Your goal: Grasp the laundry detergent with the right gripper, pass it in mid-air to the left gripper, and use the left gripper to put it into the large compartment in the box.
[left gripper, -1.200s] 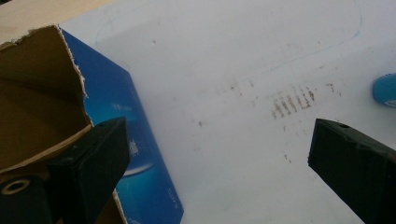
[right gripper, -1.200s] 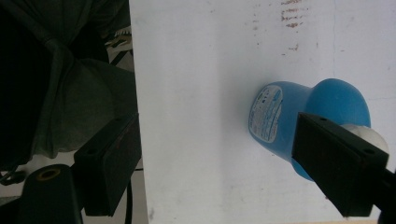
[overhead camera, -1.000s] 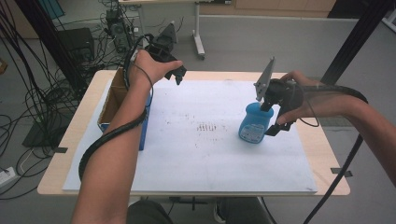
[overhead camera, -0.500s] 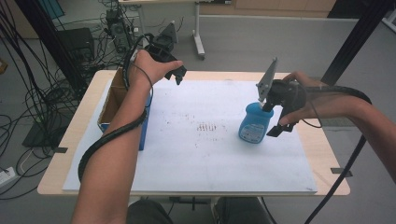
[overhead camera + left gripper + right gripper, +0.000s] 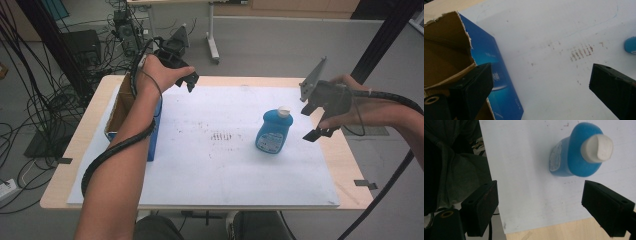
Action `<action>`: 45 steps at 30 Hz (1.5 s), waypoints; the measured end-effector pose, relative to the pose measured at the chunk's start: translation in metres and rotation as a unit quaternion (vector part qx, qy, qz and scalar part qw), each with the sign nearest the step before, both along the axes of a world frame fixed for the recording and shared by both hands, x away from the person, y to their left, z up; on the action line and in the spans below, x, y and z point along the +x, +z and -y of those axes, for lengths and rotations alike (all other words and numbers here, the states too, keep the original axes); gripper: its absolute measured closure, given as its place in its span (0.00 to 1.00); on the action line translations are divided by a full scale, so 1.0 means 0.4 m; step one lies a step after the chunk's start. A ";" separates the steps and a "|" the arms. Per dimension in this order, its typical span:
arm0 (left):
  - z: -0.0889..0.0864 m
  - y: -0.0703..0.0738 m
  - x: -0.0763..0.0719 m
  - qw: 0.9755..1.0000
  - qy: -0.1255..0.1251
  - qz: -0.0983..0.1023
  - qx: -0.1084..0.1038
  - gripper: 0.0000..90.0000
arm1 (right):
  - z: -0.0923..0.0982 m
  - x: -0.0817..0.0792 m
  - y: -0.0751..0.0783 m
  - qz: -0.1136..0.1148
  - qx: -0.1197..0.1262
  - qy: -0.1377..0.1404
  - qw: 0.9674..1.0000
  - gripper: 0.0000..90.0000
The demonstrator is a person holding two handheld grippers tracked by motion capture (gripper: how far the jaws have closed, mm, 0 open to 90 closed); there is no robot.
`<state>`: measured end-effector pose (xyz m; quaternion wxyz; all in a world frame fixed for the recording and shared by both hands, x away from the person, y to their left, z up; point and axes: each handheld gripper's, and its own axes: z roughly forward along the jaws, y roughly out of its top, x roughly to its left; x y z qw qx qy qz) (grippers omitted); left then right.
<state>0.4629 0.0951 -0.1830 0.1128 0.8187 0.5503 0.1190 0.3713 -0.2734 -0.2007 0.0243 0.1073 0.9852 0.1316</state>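
Observation:
A blue bottle with a white cap stands upright on the white sheet, right of the middle. My right gripper hovers just right of it, open, with nothing between its jaws. The right gripper view looks down on the bottle, which lies beyond the open gripper. My left gripper is held up at the back left, open and empty, above the near corner of an open blue cardboard box. In the left gripper view, the left gripper spans the box edge and bare sheet.
The wooden table shows past the sheet's right edge. Faint brown marks dot the sheet's middle. Cables and a dark stand crowd the floor at the back left. A person's legs show below the table's front edge.
My right gripper has drawn away to the right from the bottle's cap and now stands clear of it. The bottle stays upright in place. The left gripper has not moved.

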 end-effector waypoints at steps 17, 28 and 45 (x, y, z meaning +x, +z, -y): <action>0.006 -0.016 -0.003 1.000 -0.004 -0.003 0.002 0.07 | 0.117 0.038 -0.083 0.011 0.058 -0.066 0.996 0.14; 0.011 -0.019 -0.005 1.000 -0.007 0.000 0.004 0.07 | 0.155 0.059 -0.144 0.019 0.096 -0.095 0.991 0.10; 0.011 -0.027 -0.015 1.000 -0.009 0.000 0.009 0.07 | 0.148 0.079 -0.245 0.032 0.167 -0.111 0.979 0.08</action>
